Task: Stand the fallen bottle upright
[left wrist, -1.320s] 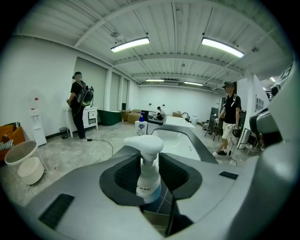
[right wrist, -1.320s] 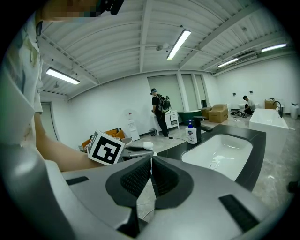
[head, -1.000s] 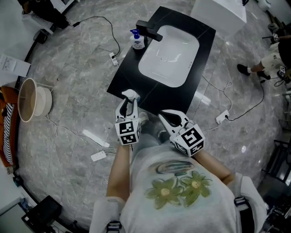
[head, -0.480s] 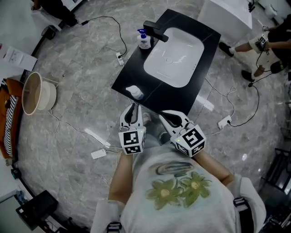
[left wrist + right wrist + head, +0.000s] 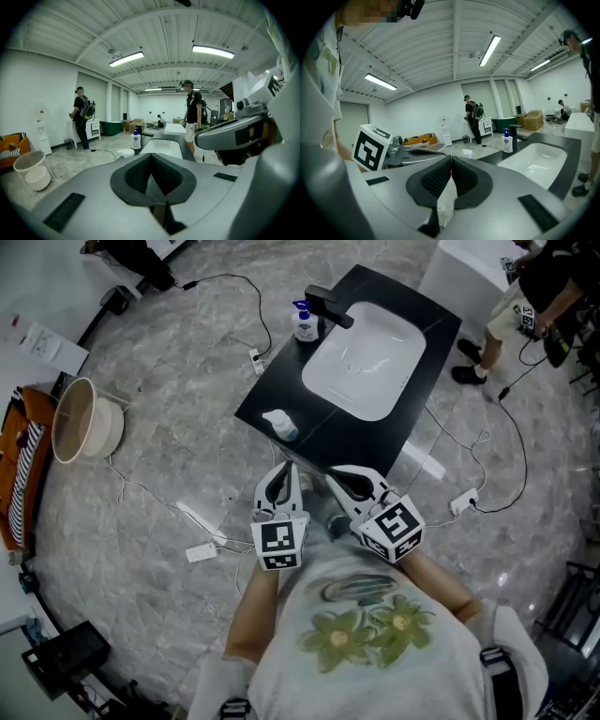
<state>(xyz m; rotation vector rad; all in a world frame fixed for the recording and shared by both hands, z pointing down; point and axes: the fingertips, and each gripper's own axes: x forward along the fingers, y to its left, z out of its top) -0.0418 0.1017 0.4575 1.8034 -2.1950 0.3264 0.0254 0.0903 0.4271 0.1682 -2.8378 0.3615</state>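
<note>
**Ana:** Where is our left claw [image 5: 279,476]?

**Ben:** Low in the middle of the head view, just under the near corner of the black bench [image 5: 323,439]. Its jaws are pressed together and there is nothing in them.

**Ana:** And the bottle [image 5: 280,425]?

**Ben:** It sits on that near corner, right above our left claw in the picture. We think it stands up now, with its white pump on top. Nothing touches it.

**Ana:** So what should we do well here?

**Ben:** We should keep our claws clear of it. It is close to the bench edge, so one small bump could knock it off. We think it is best to move slowly and stay low, and not to swing across the corner.

**Ana:** And our right claw [image 5: 339,476]?

**Ben:** It is just to the right of the left one, by the near edge of the bench. Its jaws are together too, and empty.

**Ana:** What if the bottle wobbles?

**Ben:** Then we open one claw wide and hold the body low down, not the pump. We set it flat, a bit further from the edge and toward the white sink [image 5: 366,357].
</note>
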